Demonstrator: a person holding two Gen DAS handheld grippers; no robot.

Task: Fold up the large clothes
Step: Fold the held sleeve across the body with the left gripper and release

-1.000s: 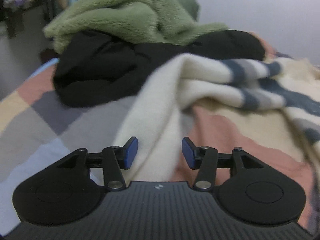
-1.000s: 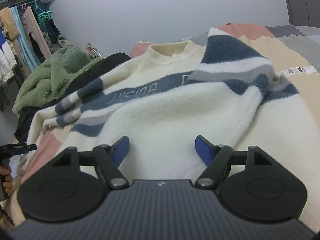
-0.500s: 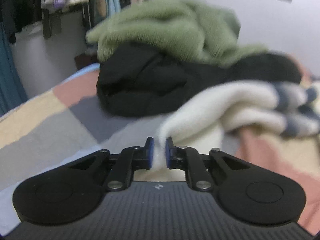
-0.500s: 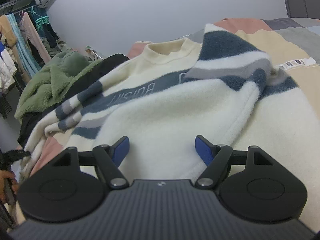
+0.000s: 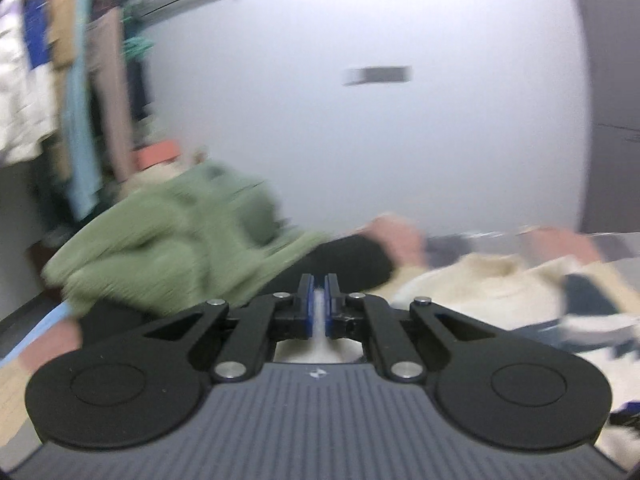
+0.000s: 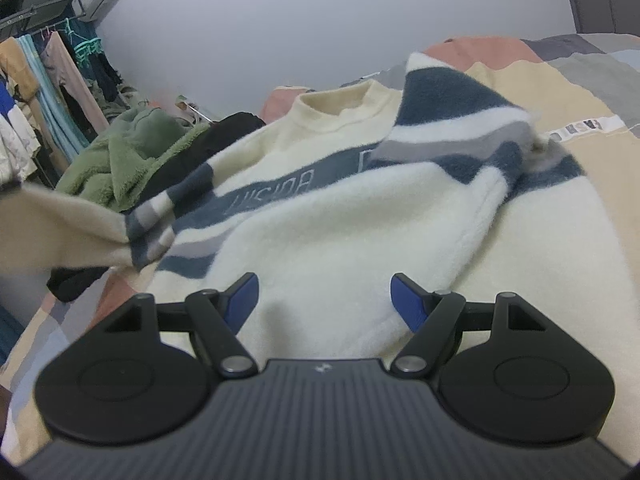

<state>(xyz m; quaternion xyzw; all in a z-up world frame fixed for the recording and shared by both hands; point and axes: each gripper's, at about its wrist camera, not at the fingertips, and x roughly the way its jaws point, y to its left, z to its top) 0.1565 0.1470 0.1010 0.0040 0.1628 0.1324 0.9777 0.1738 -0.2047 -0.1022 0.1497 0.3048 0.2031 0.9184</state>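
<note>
A cream fleece sweater (image 6: pixel 340 240) with navy and grey stripes lies front-up on the bed; its right sleeve is folded over the chest. My left gripper (image 5: pixel 319 306) is shut on the cream cuff of the left sleeve (image 5: pixel 319 332) and holds it lifted; the raised sleeve (image 6: pixel 60 224) shows at the left of the right wrist view. My right gripper (image 6: pixel 324 300) is open and empty, low over the sweater's lower body. The sweater's body also shows blurred in the left wrist view (image 5: pixel 500 288).
A green fleece garment (image 6: pixel 120 160) and a black garment (image 6: pixel 200 148) are piled at the bed's far left. The patchwork bedcover (image 6: pixel 560 92) spreads to the right. Clothes hang on a rack (image 6: pixel 40 92) at the left wall.
My left gripper closed on the sleeve cuff, then lifted and swung up and right with it; the sleeve now hangs raised. My right gripper stayed open and barely moved.
</note>
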